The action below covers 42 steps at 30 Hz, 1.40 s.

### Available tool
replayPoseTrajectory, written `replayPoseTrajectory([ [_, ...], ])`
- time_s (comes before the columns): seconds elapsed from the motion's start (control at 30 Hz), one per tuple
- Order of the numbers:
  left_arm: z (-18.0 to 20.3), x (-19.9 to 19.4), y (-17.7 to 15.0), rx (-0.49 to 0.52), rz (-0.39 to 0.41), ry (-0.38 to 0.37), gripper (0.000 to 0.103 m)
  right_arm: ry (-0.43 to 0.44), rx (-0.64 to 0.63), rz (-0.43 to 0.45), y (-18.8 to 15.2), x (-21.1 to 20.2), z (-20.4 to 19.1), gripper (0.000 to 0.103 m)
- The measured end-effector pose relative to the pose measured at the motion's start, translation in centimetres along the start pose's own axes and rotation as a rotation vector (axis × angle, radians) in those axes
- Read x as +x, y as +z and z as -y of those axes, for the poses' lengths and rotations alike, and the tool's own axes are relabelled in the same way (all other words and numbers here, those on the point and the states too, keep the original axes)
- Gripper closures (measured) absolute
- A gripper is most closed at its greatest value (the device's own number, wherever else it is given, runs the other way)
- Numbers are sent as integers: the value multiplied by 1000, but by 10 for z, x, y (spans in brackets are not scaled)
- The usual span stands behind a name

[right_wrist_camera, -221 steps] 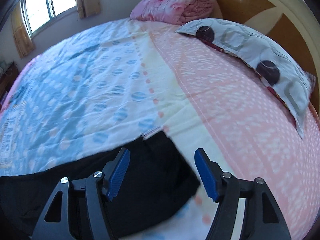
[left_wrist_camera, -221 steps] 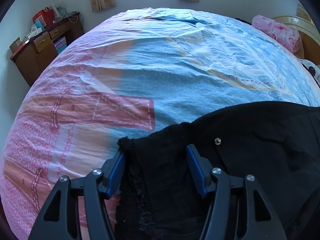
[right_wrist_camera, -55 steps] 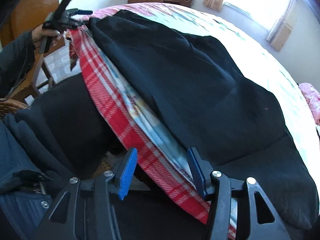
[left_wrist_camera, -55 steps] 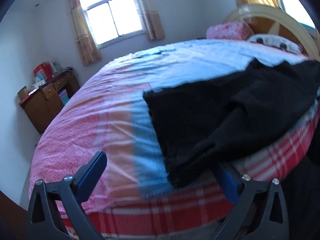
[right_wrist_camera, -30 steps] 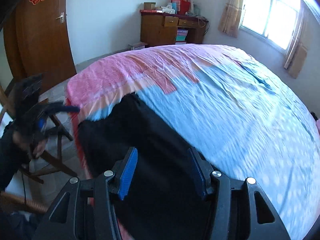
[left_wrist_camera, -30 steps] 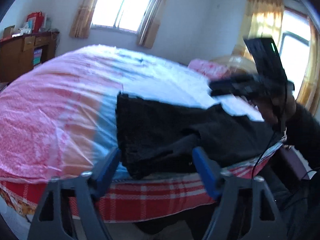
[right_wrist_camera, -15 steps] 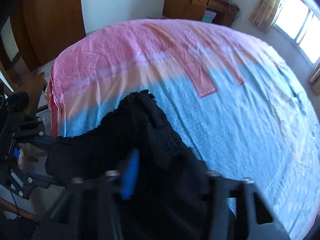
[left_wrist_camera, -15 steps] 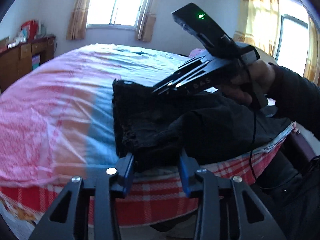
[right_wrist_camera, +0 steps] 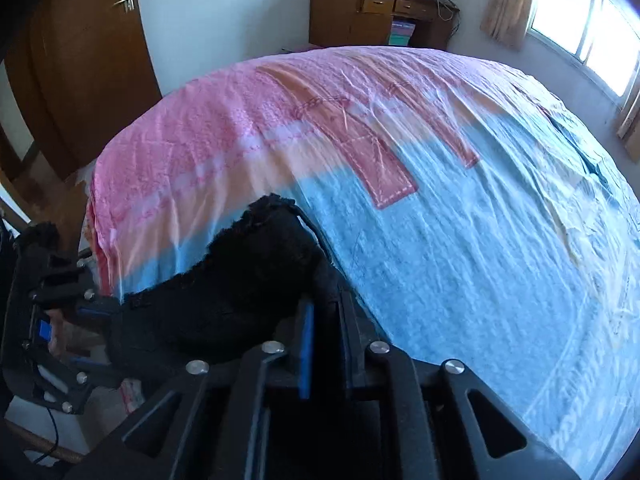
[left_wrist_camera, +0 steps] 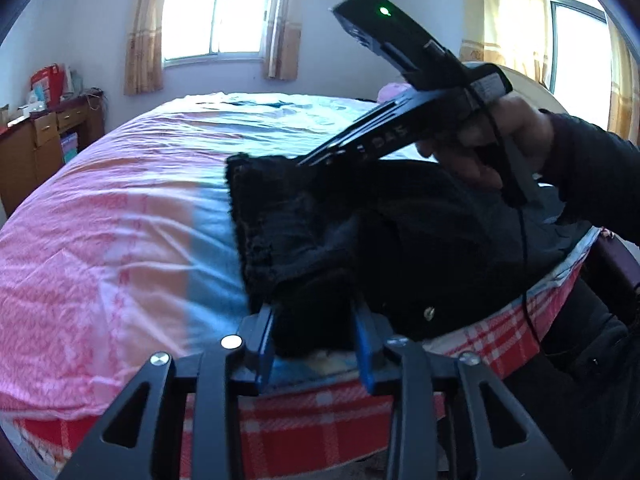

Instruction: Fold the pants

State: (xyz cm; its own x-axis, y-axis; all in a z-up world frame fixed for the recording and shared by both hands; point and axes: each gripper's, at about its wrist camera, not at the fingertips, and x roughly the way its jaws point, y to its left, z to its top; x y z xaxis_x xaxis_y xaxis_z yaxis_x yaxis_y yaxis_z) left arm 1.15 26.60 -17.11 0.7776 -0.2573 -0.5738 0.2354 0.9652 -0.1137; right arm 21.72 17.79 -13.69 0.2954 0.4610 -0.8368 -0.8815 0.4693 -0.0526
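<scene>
Pink-and-blue bedspread (right_wrist_camera: 440,208) under black pants (left_wrist_camera: 304,220); wooden dresser (right_wrist_camera: 360,12) behind.

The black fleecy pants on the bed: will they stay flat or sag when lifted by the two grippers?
The black fleecy pants probably sag: they already droop between the left gripper and right gripper. The thick pile likely grips well.

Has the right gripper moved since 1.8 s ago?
Yes. The right gripper, then at the bed's plaid edge, is now over the bedspread, shut on the black pants.
</scene>
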Motion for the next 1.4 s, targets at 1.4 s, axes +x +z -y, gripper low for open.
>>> replayPoseTrajectory([
  [1.4,148,80,84,61,-73,6,22,203,691,121,-191,-114,185,47],
])
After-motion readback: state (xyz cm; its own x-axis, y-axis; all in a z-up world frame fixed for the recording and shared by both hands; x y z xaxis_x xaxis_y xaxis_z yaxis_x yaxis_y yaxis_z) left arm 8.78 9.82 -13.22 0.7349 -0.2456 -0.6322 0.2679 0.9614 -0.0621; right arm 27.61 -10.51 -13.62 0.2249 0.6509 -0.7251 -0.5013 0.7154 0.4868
